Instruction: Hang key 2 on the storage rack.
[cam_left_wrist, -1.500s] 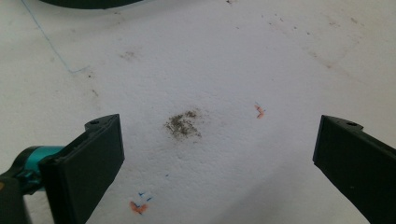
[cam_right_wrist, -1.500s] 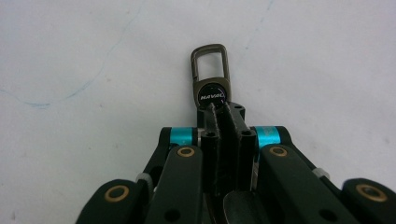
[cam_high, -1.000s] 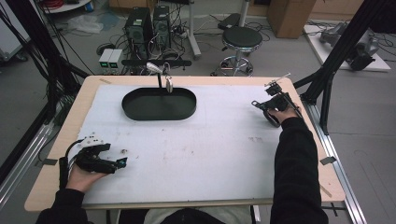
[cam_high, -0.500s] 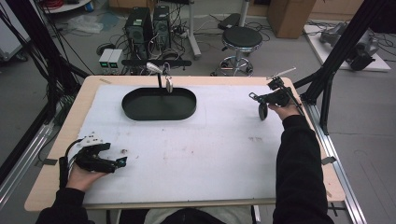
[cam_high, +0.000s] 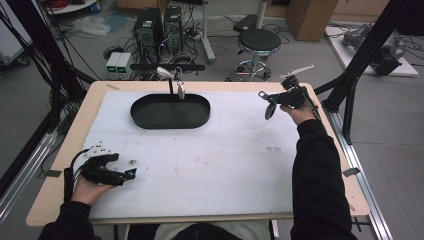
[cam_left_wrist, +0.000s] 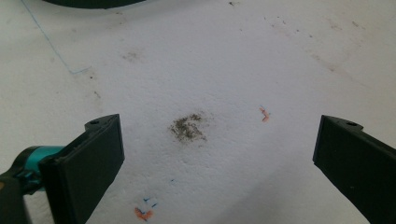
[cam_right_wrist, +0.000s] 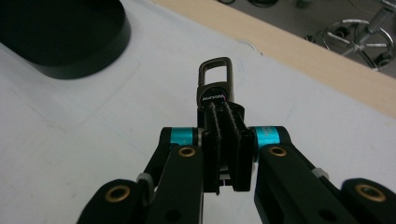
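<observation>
My right gripper is raised above the table's far right part, shut on a small dark key fob that hangs below it. In the right gripper view the jaws pinch the fob, and its metal clasp with a round black badge sticks out past the tips. My left gripper rests on the white mat at the near left, open. In the left gripper view the jaws stand wide apart over bare mat with a dark smudge between them.
A black oval tray lies at the mat's far middle. Behind it stands a thin post with a metal piece hanging from it. The wooden table edge runs close on the right, beside black frame struts.
The right gripper has risen off the mat with the fob in its jaws and drifted slightly toward the far edge. The left hand has stayed still.
</observation>
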